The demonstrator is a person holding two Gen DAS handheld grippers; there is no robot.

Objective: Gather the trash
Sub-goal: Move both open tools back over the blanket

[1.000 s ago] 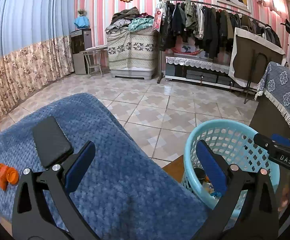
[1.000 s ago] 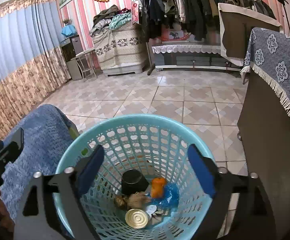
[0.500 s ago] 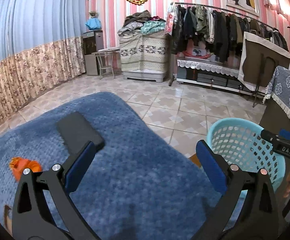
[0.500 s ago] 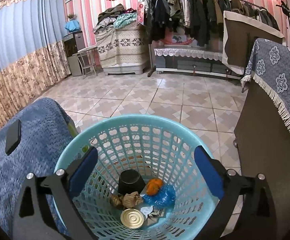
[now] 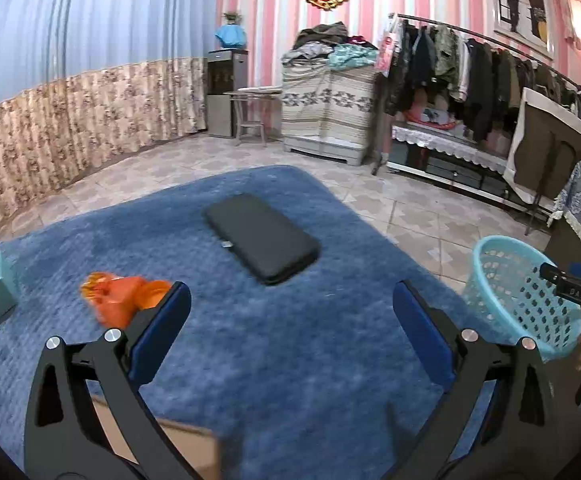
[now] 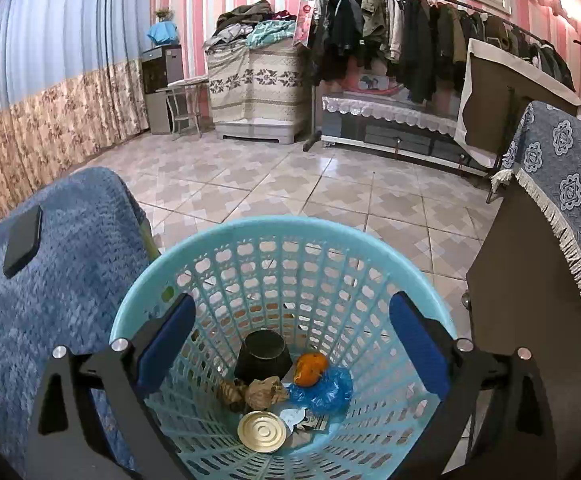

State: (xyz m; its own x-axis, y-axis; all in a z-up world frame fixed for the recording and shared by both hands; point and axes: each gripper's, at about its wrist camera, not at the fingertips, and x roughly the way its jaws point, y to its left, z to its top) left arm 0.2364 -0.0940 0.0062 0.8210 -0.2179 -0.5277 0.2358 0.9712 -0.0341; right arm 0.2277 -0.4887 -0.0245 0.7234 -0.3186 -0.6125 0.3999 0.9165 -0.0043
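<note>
Two empty grippers, jaws apart: left (image 5: 290,312) above the blanket (image 5: 290,360) near an orange wrapper (image 5: 118,300), right (image 6: 290,328) over the basket (image 6: 226,236) beside it.

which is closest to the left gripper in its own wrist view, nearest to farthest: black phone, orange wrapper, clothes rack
From the left gripper:
1. orange wrapper, beside its left finger on the blue blanket
2. black phone, ahead, mid-blanket
3. clothes rack, far across the floor by the wall

The left gripper (image 5: 290,312) is level, jaws spread wide and holding nothing. The right gripper (image 6: 290,326) tilts downward, jaws likewise wide apart and bare.
</note>
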